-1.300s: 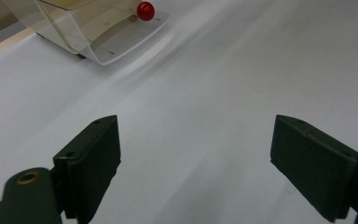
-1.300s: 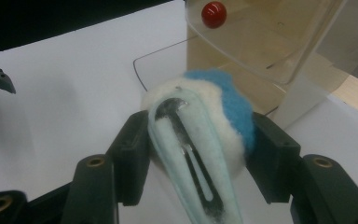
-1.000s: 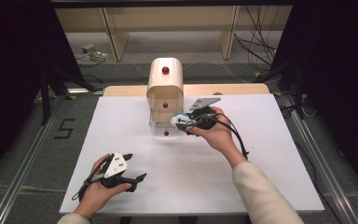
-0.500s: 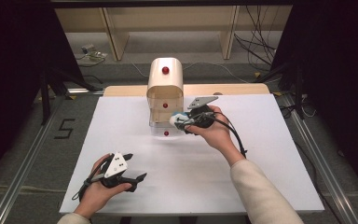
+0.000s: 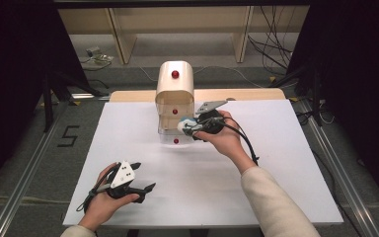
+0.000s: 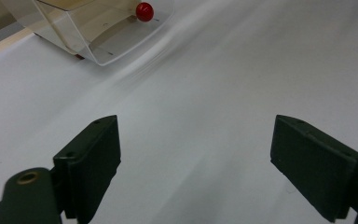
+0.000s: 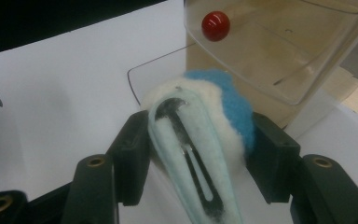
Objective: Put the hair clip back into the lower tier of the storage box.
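Observation:
A small beige drawer cabinet stands at the back middle of the white table. Its clear drawers have red knobs, and the lowest drawer is pulled out. My right gripper hovers just right of the drawers, shut on a fuzzy hair clip. In the right gripper view the clip is white, blue and mint felt with a metal clasp, squeezed between the jaws of the gripper over the open drawer's rim. My left gripper rests open near the front left; nothing lies between its jaws.
The white sheet covers the table, with bare room in front and to the right. A clear drawer with a red knob lies far ahead of the left gripper. Cables and shelving stand behind the table.
My right gripper has shifted a little left with the hair clip, closer to the drawers. The left gripper has stayed put.

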`<state>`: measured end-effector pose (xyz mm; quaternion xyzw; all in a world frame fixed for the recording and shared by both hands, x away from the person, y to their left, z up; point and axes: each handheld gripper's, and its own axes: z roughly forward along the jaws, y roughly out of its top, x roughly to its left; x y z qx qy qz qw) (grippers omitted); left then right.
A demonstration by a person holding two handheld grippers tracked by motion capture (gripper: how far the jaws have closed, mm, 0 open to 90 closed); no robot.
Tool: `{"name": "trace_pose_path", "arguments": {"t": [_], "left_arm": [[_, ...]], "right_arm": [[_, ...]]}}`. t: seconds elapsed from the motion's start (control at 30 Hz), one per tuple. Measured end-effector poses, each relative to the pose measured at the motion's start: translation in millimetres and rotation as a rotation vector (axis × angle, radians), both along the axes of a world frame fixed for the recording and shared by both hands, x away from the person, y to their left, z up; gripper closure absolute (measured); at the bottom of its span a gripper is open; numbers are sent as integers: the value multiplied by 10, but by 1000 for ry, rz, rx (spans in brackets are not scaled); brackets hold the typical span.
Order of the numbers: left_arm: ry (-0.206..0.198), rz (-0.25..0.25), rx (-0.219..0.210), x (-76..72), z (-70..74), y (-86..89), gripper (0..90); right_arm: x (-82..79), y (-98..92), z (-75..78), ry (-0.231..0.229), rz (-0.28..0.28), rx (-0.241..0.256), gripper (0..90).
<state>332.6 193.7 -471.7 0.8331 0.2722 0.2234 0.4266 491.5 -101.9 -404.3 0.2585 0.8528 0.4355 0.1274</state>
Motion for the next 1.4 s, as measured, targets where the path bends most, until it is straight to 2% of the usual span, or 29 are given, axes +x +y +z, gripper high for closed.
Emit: {"name": "trace_pose_path", "arguments": {"t": [0.97,1.4], "left_arm": [[1,0,-11,5,-1,-5,159],[2,-3,-11,8,0,-9,159]], "right_arm": [[93,151,-22,11,8,-19,454],[135,197,-66,33,1,-20,454]]}}
